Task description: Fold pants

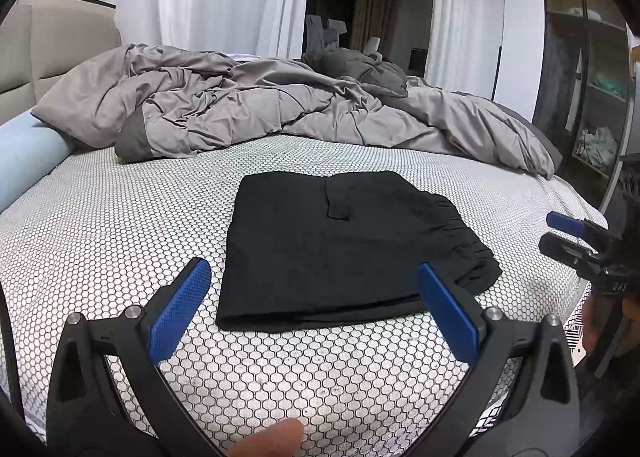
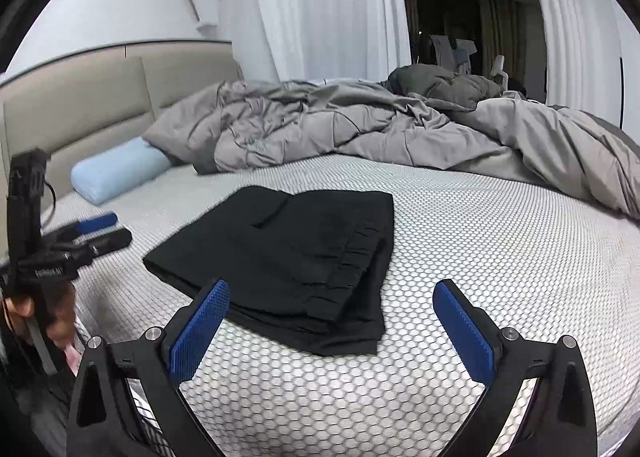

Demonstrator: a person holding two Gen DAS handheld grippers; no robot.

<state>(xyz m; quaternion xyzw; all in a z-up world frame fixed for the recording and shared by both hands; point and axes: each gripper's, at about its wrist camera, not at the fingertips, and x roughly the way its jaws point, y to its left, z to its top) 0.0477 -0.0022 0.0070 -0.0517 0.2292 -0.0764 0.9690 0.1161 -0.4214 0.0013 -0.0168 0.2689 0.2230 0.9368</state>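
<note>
Black pants (image 1: 344,245) lie folded into a flat rectangle on the honeycomb-patterned mattress (image 1: 120,241), waistband to the right. They also show in the right wrist view (image 2: 296,261). My left gripper (image 1: 314,273) is open and empty, held just above the mattress at the pants' near edge. My right gripper (image 2: 332,293) is open and empty, held over the pants' near corner. The right gripper also shows at the right edge of the left wrist view (image 1: 554,233), and the left gripper at the left of the right wrist view (image 2: 112,227).
A rumpled grey duvet (image 1: 256,105) lies across the far half of the bed. A light blue bolster (image 2: 120,169) rests by the beige headboard (image 2: 100,109). White curtains (image 2: 328,9) hang behind. A wardrobe with shelves (image 1: 592,97) stands at the right.
</note>
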